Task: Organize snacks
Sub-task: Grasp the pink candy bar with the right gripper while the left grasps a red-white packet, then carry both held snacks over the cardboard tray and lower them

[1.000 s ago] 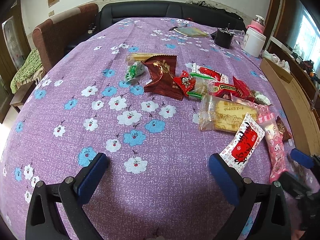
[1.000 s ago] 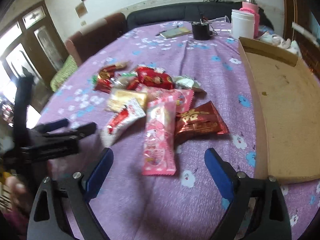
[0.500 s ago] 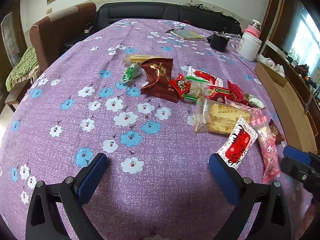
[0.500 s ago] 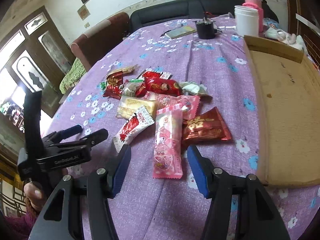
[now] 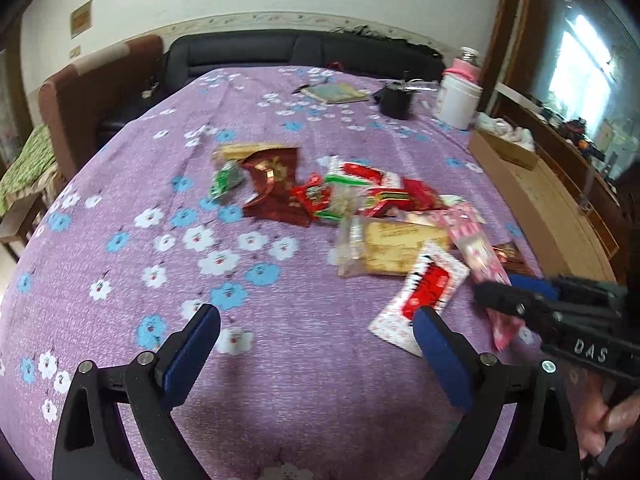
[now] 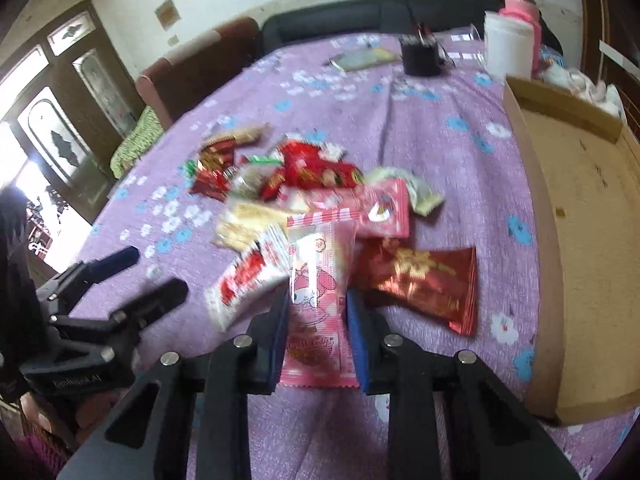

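Observation:
A heap of snack packets (image 5: 360, 200) lies on the purple flowered tablecloth (image 5: 160, 240). My right gripper (image 6: 318, 308) has its blue pads on both sides of a long pink cartoon packet (image 6: 320, 280), closed on its near end; the packet lies on the cloth. The same packet shows in the left wrist view (image 5: 480, 252), with the right gripper (image 5: 516, 296) at its end. My left gripper (image 5: 316, 336) is open and empty above the cloth, beside a white-and-red packet (image 5: 424, 296). A dark red foil packet (image 6: 424, 280) lies right of the pink one.
A shallow cardboard box (image 6: 580, 240) lies along the table's right side. A white tub (image 6: 508, 48), a pink bottle (image 6: 520, 4), a black cup (image 6: 420, 56) and a booklet (image 6: 360, 58) stand at the far end. A sofa and an armchair (image 5: 100, 92) stand beyond the table.
My right gripper has moved forward and narrowed from wide open until its pads closed on the pink packet's near end. My left gripper stayed open and shifted slightly forward.

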Demonstrator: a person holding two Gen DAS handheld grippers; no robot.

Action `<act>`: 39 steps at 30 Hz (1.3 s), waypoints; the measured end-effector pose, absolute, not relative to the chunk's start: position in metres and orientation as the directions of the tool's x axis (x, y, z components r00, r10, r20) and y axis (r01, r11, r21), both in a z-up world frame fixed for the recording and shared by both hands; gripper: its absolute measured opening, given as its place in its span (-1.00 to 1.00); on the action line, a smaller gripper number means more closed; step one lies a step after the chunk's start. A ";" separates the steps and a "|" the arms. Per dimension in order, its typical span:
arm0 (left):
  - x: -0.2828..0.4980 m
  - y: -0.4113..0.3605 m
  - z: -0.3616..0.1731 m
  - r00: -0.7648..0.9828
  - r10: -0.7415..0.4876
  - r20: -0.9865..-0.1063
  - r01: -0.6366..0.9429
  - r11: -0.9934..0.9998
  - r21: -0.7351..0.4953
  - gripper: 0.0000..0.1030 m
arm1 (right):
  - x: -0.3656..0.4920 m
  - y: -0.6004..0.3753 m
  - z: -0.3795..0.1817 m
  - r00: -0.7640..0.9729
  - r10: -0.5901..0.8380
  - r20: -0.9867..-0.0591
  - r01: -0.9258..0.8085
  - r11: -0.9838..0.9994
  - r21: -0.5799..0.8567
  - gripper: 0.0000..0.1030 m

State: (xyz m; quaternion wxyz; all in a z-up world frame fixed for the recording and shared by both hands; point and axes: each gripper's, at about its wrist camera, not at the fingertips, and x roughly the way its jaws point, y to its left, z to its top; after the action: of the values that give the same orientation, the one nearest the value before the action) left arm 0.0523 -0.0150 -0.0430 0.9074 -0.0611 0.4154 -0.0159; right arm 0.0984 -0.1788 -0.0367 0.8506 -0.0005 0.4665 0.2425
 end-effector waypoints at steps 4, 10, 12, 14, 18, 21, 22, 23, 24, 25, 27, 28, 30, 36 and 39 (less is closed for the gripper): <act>0.051 -0.023 -0.042 0.656 -0.125 -0.744 0.038 0.991 -0.132 0.75 | 0.099 -0.185 -0.028 0.521 0.476 -0.708 -0.447 0.859 0.248 -0.49; 0.056 -0.045 -0.043 0.637 -0.136 -0.759 0.096 0.991 -0.097 0.59 | 0.104 -0.203 -0.030 0.541 0.518 -0.663 -0.444 0.845 0.297 -0.49; 0.060 -0.054 -0.044 0.618 -0.133 -0.775 0.113 0.990 -0.080 0.52 | 0.103 -0.207 -0.027 0.554 0.519 -0.651 -0.439 0.846 0.302 -0.49; 0.064 -0.064 -0.046 0.607 -0.124 -0.785 0.132 0.990 -0.055 0.48 | 0.103 -0.212 -0.025 0.555 0.537 -0.636 -0.432 0.839 0.331 -0.49; 0.078 -0.075 -0.053 0.578 -0.097 -0.810 0.141 0.990 -0.018 0.25 | 0.103 -0.217 -0.025 0.534 0.567 -0.627 -0.424 0.821 0.381 -0.49; 0.086 -0.076 -0.060 0.547 -0.095 -0.832 0.135 0.990 -0.024 0.04 | 0.101 -0.218 -0.023 0.540 0.573 -0.617 -0.427 0.818 0.385 -0.49; 0.087 -0.076 -0.061 0.551 -0.087 -0.830 0.130 0.991 -0.018 0.04 | 0.101 -0.219 -0.021 0.544 0.575 -0.611 -0.430 0.817 0.385 -0.49; 0.088 -0.076 -0.062 0.557 -0.079 -0.827 0.128 0.992 -0.009 0.04 | 0.100 -0.220 -0.021 0.547 0.576 -0.608 -0.429 0.816 0.388 -0.49; 0.088 -0.077 -0.062 0.561 -0.078 -0.824 0.127 0.992 -0.007 0.03 | 0.100 -0.220 -0.020 0.547 0.578 -0.605 -0.429 0.814 0.391 -0.49; 0.088 -0.078 -0.062 0.565 -0.078 -0.821 0.124 0.992 -0.009 -0.12 | 0.100 -0.220 -0.021 0.543 0.582 -0.605 -0.430 0.812 0.395 -0.49; 0.087 -0.077 -0.062 0.576 -0.073 -0.814 0.113 0.994 -0.010 -0.35 | 0.100 -0.220 -0.021 0.541 0.583 -0.606 -0.429 0.811 0.397 -0.49; 0.087 -0.077 -0.063 0.577 -0.079 -0.813 0.114 0.993 -0.016 -0.37 | 0.099 -0.220 -0.021 0.541 0.583 -0.606 -0.431 0.811 0.396 -0.49; 0.086 -0.074 -0.062 0.577 -0.090 -0.812 0.111 0.993 -0.031 -0.38 | 0.099 -0.220 -0.020 0.544 0.582 -0.604 -0.433 0.811 0.392 -0.49; 0.075 -0.074 -0.056 0.588 -0.109 -0.801 0.103 0.993 -0.059 -0.39 | 0.099 -0.221 -0.020 0.552 0.576 -0.603 -0.425 0.816 0.391 -0.49; 0.071 -0.075 -0.050 0.599 -0.118 -0.792 0.107 0.992 -0.067 -0.39 | 0.099 -0.223 -0.019 0.559 0.571 -0.601 -0.419 0.820 0.390 -0.49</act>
State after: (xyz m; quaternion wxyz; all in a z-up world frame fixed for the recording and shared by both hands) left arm 0.0711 -0.0751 -0.0503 0.8943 -0.0062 0.4431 -0.0628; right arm 0.0994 -0.2226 -0.0188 0.8770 0.1015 0.3755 0.2823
